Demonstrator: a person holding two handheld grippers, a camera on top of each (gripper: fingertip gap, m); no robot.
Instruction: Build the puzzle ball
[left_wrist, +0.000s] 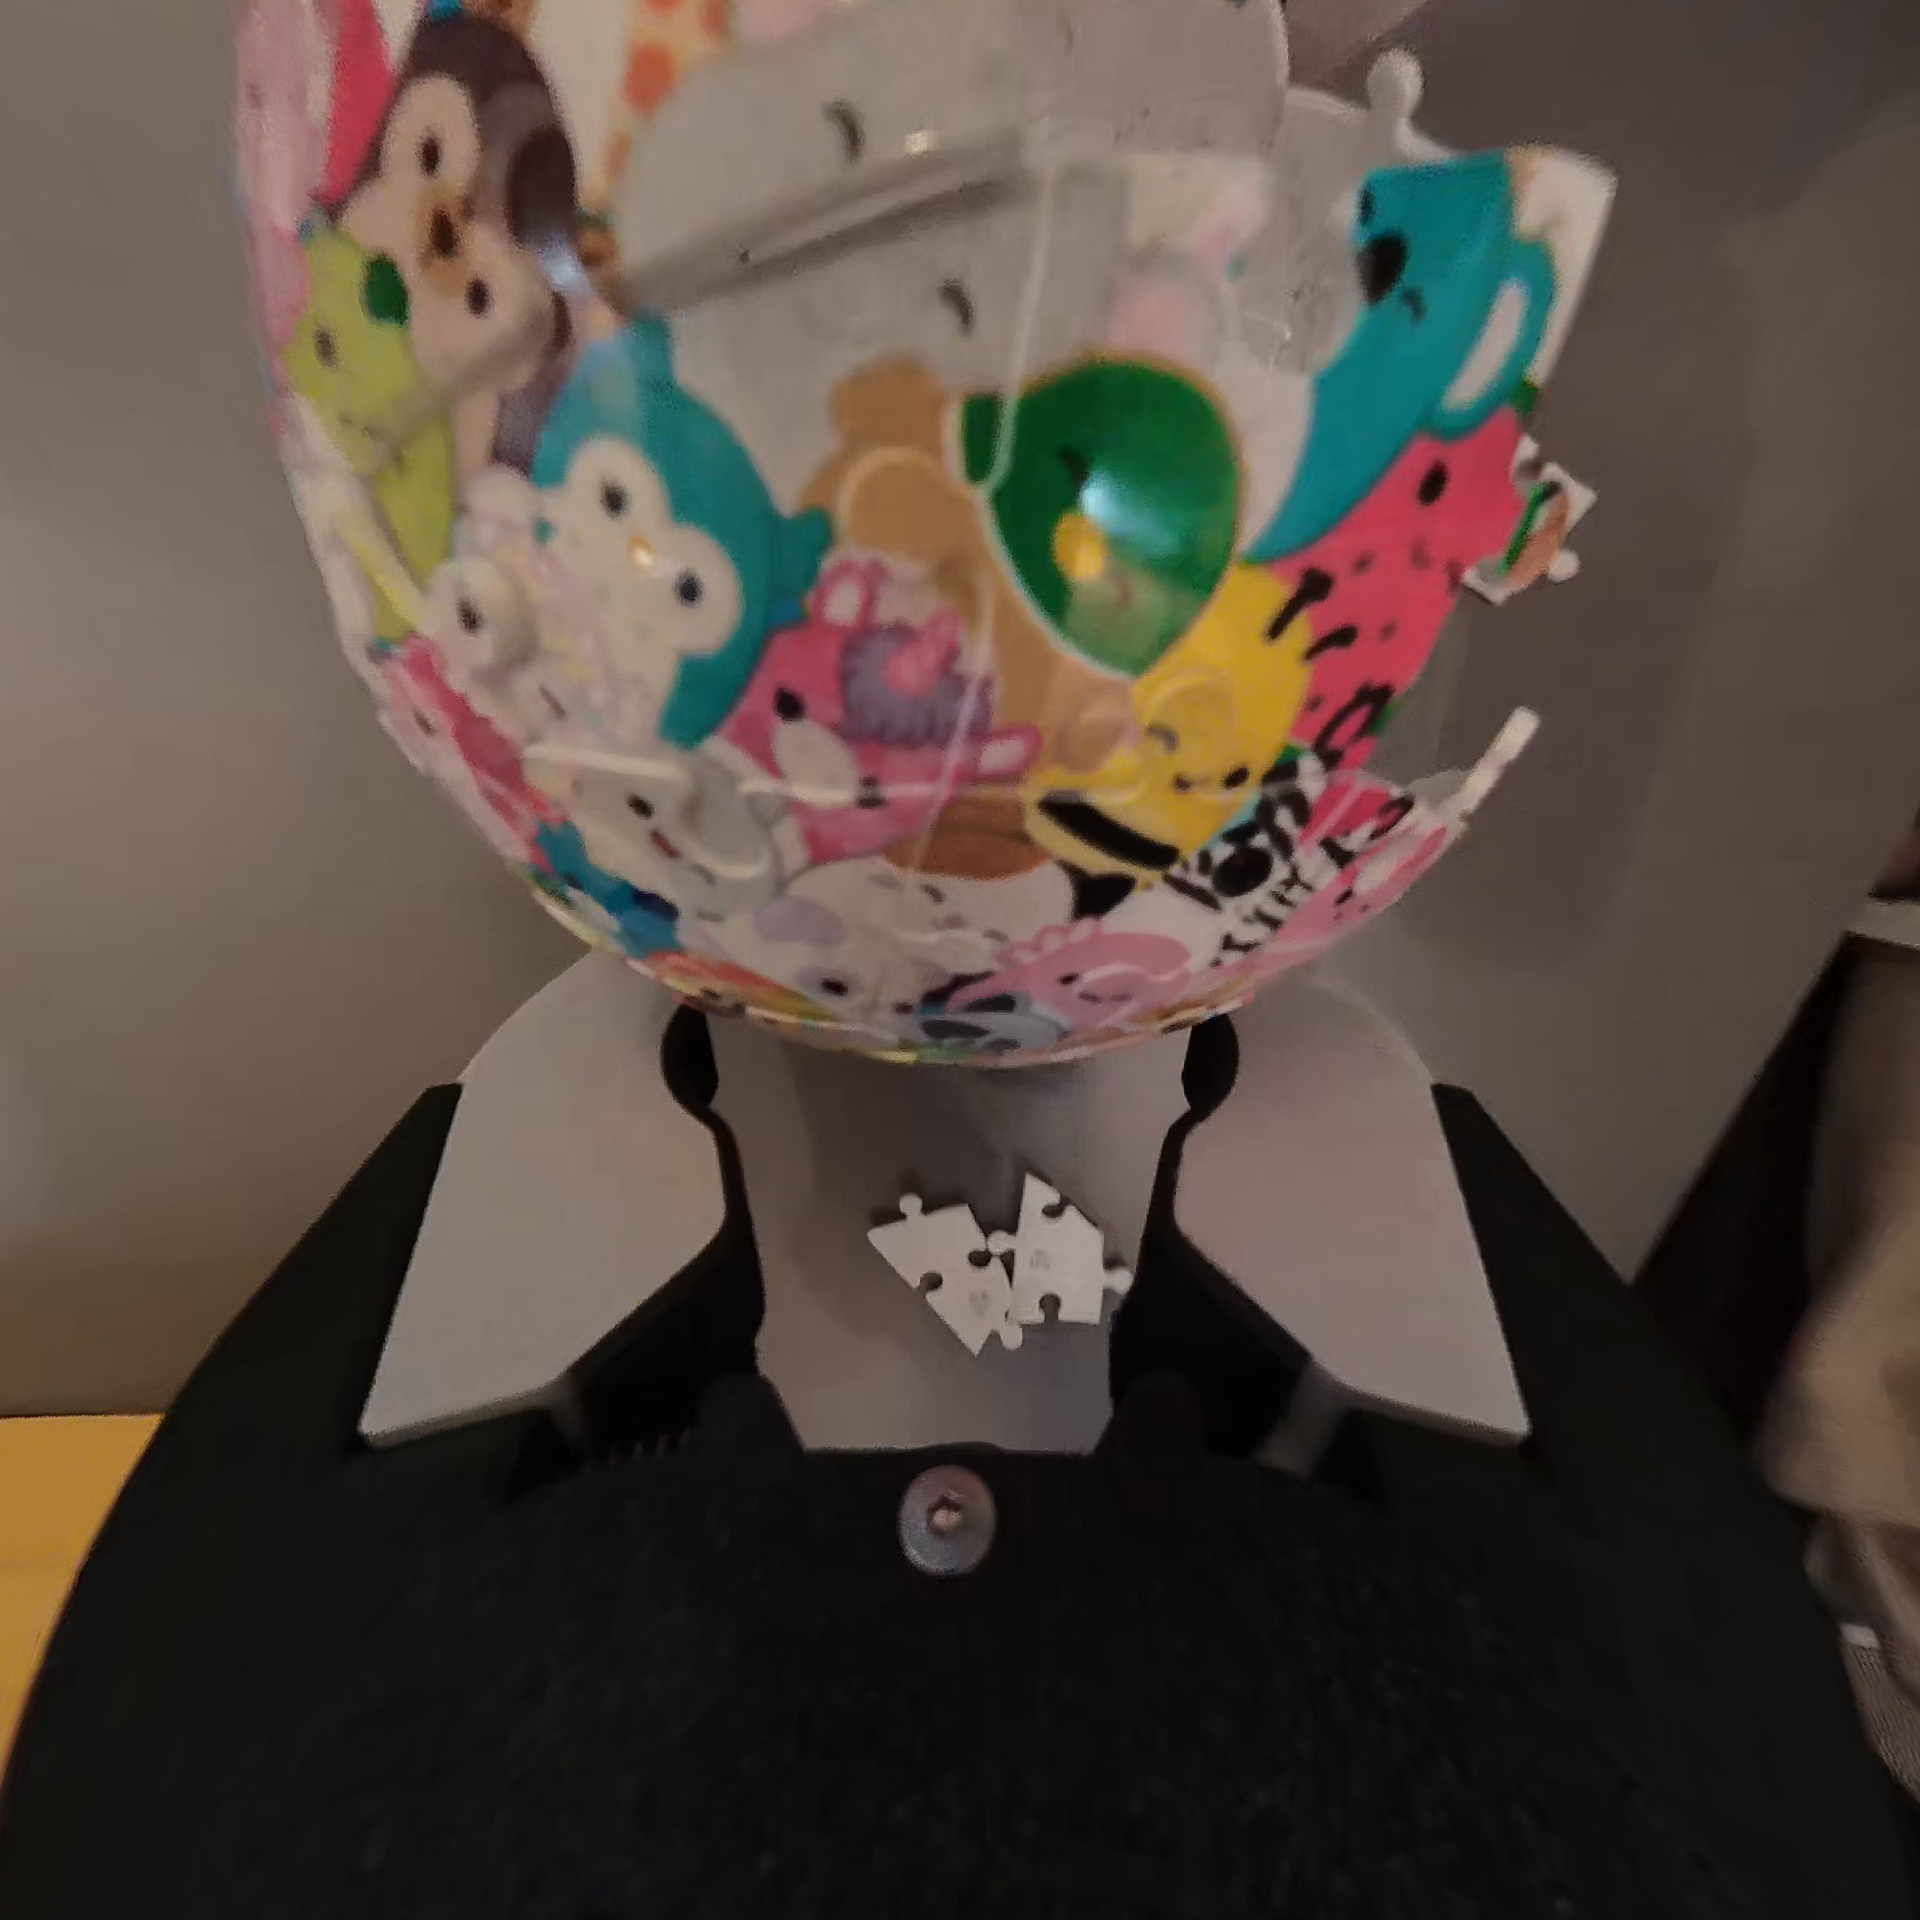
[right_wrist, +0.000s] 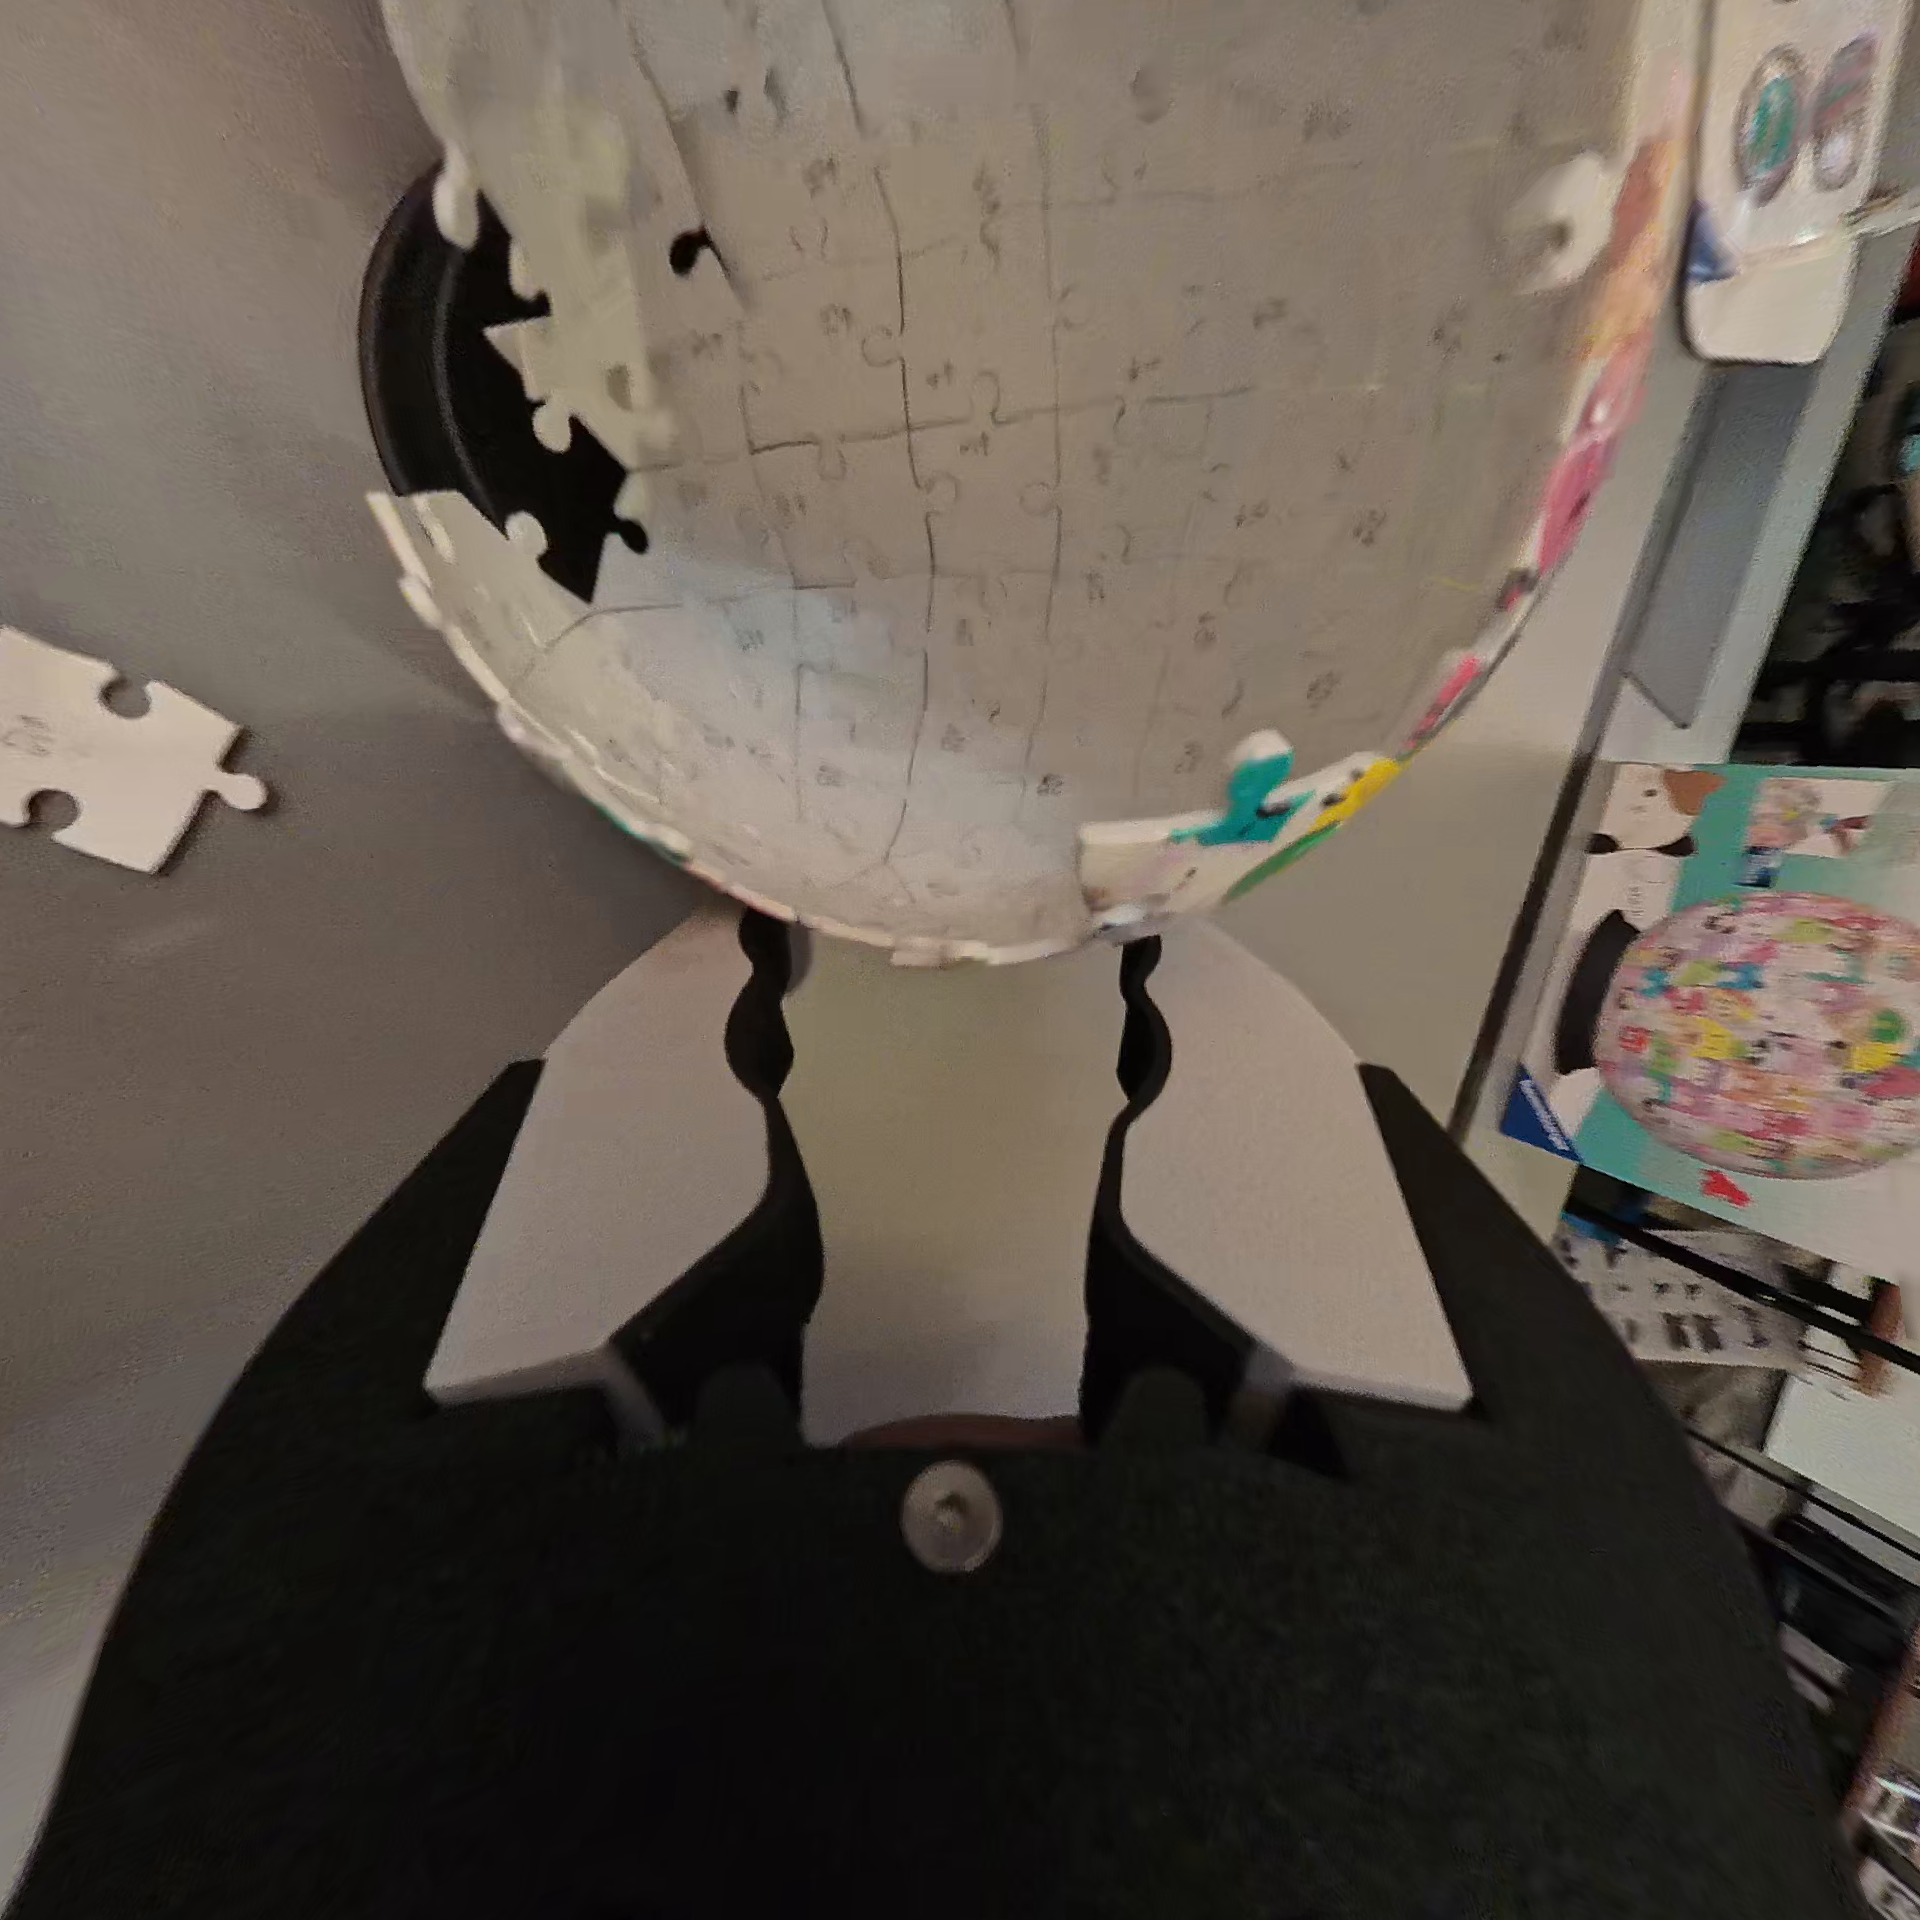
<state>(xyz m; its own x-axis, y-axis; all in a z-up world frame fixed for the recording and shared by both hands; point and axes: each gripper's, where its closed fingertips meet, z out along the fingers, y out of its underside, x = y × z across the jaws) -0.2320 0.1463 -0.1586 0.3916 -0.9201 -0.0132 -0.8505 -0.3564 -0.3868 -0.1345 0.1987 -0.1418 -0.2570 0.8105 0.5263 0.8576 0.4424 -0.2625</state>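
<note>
The half-built ball (left_wrist: 914, 540) filled the upper part of both wrist views, blurred and close to the cameras. In the left view its printed outer side faced the lens, crowded with bright cartoon animals, and its lower edge lay at the tips of the left tongs (left_wrist: 951, 1049), whose grey fingers stood apart with a clear gap between them; whether the tips touched the shell I could not tell. Two white pieces (left_wrist: 997, 1273), joined and face down, lay on the grey tabletop (left_wrist: 135, 935) seen through that gap. A single loose-looking piece (left_wrist: 1532, 540) stuck out at the ball's right edge. In the right view the white, numbered inner side of the ball (right_wrist: 987, 499) showed, with a jagged hole (right_wrist: 540, 416) of missing pieces on its left, dark behind. The right tongs (right_wrist: 951, 951) were likewise spread, their tips just under the ball's bottom rim, gripping nothing that I could see. One white piece (right_wrist: 114, 753) lay face down on the tabletop (right_wrist: 208, 364) to the left, well apart from the ball. The puzzle box (right_wrist: 1756, 997), picturing a finished ball, leaned at the right edge.
</note>
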